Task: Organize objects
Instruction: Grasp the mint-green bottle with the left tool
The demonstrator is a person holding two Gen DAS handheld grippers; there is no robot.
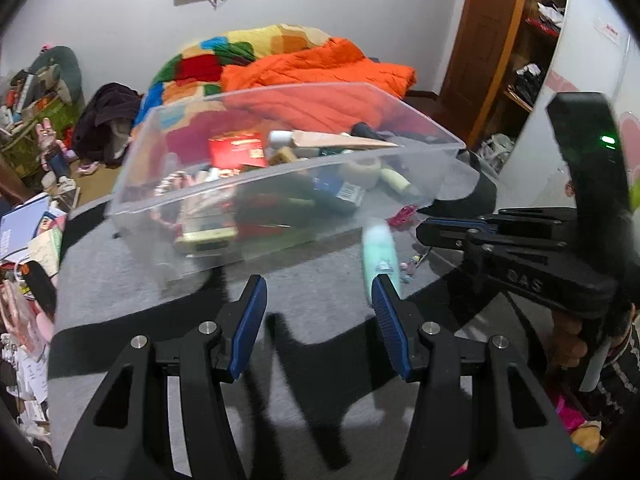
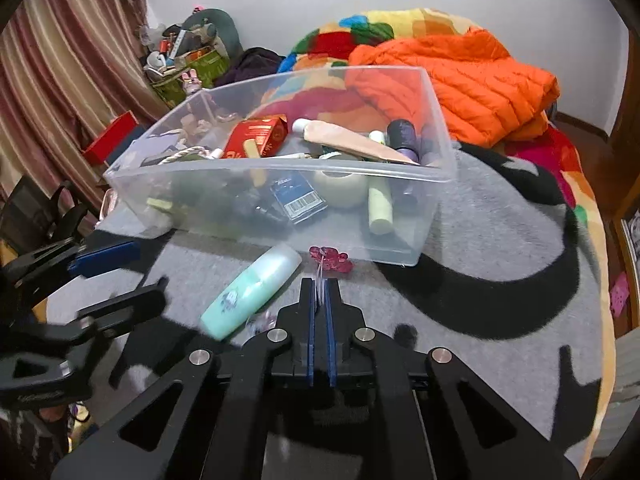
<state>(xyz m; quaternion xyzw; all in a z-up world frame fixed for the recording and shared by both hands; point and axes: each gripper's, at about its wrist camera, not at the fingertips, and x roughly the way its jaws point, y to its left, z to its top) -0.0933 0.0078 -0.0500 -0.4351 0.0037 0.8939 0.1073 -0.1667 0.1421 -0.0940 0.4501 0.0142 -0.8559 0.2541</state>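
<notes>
A clear plastic bin [image 1: 280, 171] [image 2: 280, 168] holding several tubes, bottles and a red box stands on the grey blanket [image 2: 500, 240]. In front of it lies a mint-green bottle [image 1: 380, 248] [image 2: 252, 288], and beside that a small pink charm [image 2: 330, 260] [image 1: 402, 214] on a thin white thread. My right gripper [image 2: 319, 285] [image 1: 426, 229] is shut on that thread, the charm just past its tips. My left gripper [image 1: 318, 284] [image 2: 149, 268] stands open over the blanket with nothing between its fingers; the bottle's near end lies just beyond its right fingertip.
An orange puffer jacket [image 2: 472, 80] and a multicoloured quilt [image 1: 248, 52] are piled behind the bin. Clutter of bags, books and toys [image 1: 36, 112] fills the left side. A wooden wardrobe [image 1: 516, 40] stands at the right, striped curtains [image 2: 60, 60] at the left.
</notes>
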